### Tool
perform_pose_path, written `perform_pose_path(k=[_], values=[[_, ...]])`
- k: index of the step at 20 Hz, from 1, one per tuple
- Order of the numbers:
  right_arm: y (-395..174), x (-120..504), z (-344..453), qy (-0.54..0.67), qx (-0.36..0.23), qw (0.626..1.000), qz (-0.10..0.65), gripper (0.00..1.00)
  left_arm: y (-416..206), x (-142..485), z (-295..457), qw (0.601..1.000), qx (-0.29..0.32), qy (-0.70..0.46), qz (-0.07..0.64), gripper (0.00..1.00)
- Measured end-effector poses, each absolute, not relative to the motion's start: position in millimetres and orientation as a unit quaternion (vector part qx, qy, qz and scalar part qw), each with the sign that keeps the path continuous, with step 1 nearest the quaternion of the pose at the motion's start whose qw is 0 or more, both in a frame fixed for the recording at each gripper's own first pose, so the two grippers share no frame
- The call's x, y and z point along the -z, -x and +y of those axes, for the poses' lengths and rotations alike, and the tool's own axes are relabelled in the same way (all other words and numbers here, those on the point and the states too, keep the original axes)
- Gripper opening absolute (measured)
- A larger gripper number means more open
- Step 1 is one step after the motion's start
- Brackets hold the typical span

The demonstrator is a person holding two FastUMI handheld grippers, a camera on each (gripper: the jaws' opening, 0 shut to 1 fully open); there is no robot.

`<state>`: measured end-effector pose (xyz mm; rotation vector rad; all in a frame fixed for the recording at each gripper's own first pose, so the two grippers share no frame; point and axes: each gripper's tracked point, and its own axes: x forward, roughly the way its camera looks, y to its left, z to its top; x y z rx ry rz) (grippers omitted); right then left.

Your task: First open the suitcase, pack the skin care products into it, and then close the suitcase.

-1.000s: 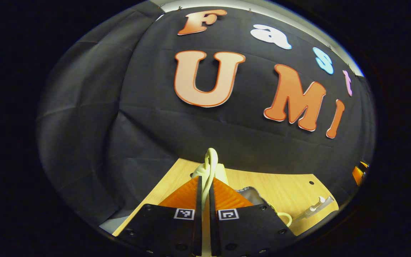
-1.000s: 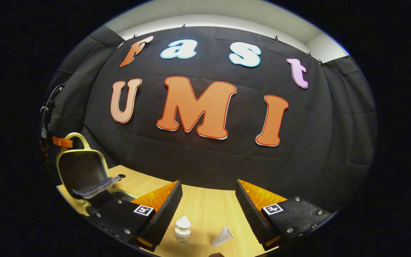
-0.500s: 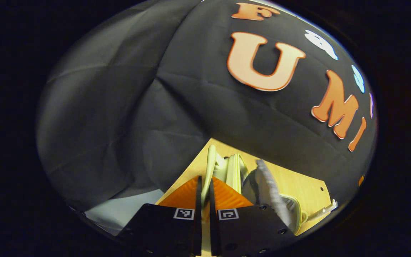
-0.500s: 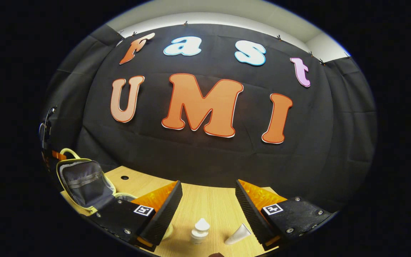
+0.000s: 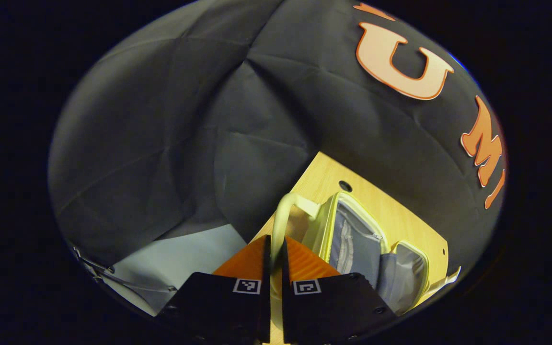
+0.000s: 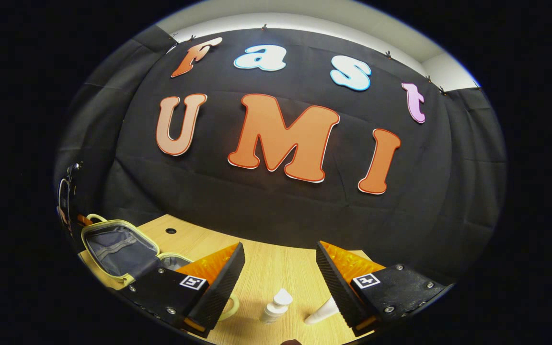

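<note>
Opening is about done: the suitcase sits at the table's left end with its lid swung out nearly flat and the grey lining exposed, left gripper clamped on the lid's handle. Packing and closing are still to do; the right gripper hovers with jaws apart and nothing between them over the bottle and tube, both on the wood right of the case. Versus a second ago the lid has gone from upright to laid back and the left gripper has swung left with it, while the right has barely shifted.
</note>
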<state>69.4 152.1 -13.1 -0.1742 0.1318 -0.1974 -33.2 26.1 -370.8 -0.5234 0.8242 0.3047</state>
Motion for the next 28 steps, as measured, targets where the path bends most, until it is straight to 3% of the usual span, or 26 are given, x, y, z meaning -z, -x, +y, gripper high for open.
perform_pose_path(k=[2, 4, 6, 7, 8, 10, 11, 12, 13, 15, 19, 28], values=[[-69, 16, 151, 0.087, 0.095, 0.989, 0.07, 0.95, 43, 383, 33, 0.858, -0.166, 0.238, 0.425, 0.11], [-70, 14, 150, 0.083, 0.094, 0.99, 0.067, 0.94, 46, 384, 40, 0.855, -0.189, 0.201, 0.44, 0.18], [-71, 13, 146, 0.079, 0.093, 0.991, 0.063, 0.94, 36, 368, 33, 0.865, -0.177, 0.193, 0.428, 0.16], [-72, 14, 144, 0.075, 0.089, 0.991, 0.064, 0.94, 32, 356, 24, 0.872, -0.167, 0.192, 0.419, 0.24], [-72, 14, 143, 0.071, 0.086, 0.992, 0.062, 0.94, 31, 346, 12, 0.879, -0.153, 0.187, 0.41, 0.25], [-74, 16, 139, 0.066, 0.081, 0.993, 0.061, 0.94, 25, 324, -17, 0.897, -0.129, 0.172, 0.386, 0.37], [-75, 16, 136, 0.064, 0.078, 0.993, 0.06, 0.94, 22, 311, -34, 0.904, -0.116, 0.176, 0.372, 0.54], [-74, 17, 133, 0.063, 0.076, 0.993, 0.057, 0.94, 23, 291, -52, 0.909, -0.095, 0.197, 0.354, 0.55], [-75, 17, 129, 0.062, 0.074, 0.994, 0.056, 0.94, 22, 281, -72, 0.91, -0.074, 0.22, 0.343, 0.74], [-76, 21, 123, 0.059, 0.068, 0.994, 0.056, 0.94, 27, 266, -113, 0.913, -0.049, 0.233, 0.33, 0.9], [-74, 26, 107, 0.057, 0.059, 0.995, 0.057, 0.94, 30, 249, -157, 0.929, -0.034, 0.192, 0.313, 0.96], [-61, 41, 60, 0.045, 0.07, 0.995, 0.063, 0.94, 25, 202, -263, 0.956, 0.018, 0.122, 0.265, 0.97]])
